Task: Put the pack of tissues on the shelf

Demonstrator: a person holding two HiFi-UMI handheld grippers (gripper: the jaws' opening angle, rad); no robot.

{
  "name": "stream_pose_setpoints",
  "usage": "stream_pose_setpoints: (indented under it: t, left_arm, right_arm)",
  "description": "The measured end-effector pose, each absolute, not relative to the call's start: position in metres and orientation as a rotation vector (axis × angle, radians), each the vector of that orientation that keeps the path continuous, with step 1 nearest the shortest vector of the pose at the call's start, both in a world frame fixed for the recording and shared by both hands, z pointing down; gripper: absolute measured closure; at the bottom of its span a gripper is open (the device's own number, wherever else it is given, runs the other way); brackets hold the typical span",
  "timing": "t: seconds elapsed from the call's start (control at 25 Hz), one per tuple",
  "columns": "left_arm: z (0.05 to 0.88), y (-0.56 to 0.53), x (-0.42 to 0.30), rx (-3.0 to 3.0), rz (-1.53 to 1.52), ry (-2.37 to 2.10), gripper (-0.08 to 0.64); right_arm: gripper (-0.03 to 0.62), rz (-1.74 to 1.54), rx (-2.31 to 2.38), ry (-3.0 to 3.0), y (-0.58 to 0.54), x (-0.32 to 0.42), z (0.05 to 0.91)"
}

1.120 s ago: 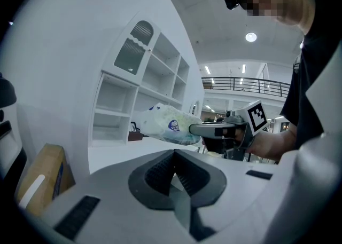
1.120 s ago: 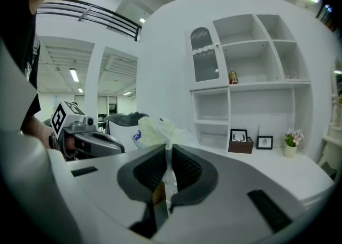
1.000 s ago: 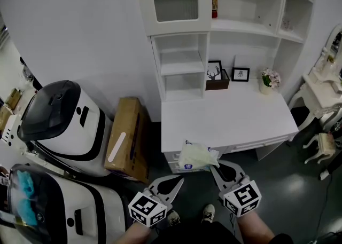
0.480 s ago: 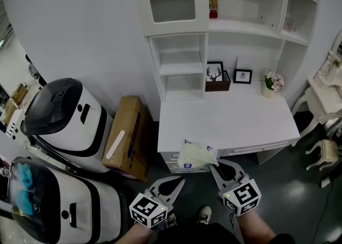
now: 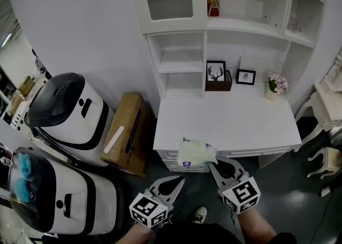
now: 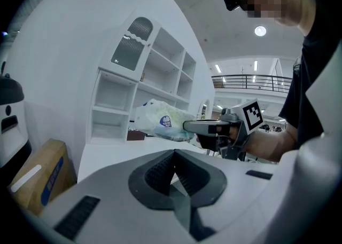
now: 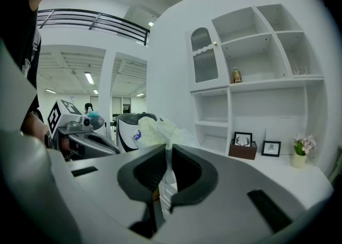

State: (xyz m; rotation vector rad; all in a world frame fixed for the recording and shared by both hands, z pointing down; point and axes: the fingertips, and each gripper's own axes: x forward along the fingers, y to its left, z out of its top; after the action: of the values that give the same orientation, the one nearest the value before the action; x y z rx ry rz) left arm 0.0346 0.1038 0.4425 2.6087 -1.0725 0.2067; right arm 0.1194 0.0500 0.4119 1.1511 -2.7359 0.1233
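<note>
**Item: pack of tissues** (image 5: 196,153). Soft pale plastic wrapper with a blue round mark. It is off the surface, in the air over the front edge of the white desk (image 5: 230,120), left of that edge's middle.

**Right gripper** (image 5: 211,164). Jaws pinched tight on an edge of the wrapper; the pack's bulk juts out beyond the tips.

**Left gripper** (image 5: 180,180). Jaws together with nothing between them, held low, just left of the right gripper and short of the desk's front edge.

**Progress.** By my reading the pick-up is done and the placing is not: no pack lies on any shelf. The carry up to the shelf unit (image 5: 181,67) and the release are left.

**Surface.**
- Desktop bare across its front and middle.
- Along the back edge: a deer picture (image 5: 215,71), a small framed picture (image 5: 246,76) and a flower pot (image 5: 276,84) toward the back right corner.
- Open compartments at the back left corner look vacant.
- One red-and-yellow container (image 5: 212,4) on a higher shelf.

**Room.**
- White walls, dark floor.
- A cardboard box (image 5: 125,133) beside the desk's left edge.
- Two white-and-black machines (image 5: 67,115) further left.
</note>
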Motion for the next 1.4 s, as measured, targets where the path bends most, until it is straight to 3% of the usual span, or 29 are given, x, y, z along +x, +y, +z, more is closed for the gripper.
stream_pose_setpoints:
  t: [0.76,1.4]
  left_arm:
    - [0.437,0.096,0.069,2.603,0.255,-1.125,0.558]
    - [0.435,0.058,0.039,2.631,0.254,-1.048,0.558]
  right_arm:
    - [0.578,0.129,1.093,-2.785,0.033,0.148,0.412]
    - [0.579,0.133,1.178,-2.742,-0.002,0.124,0.409]
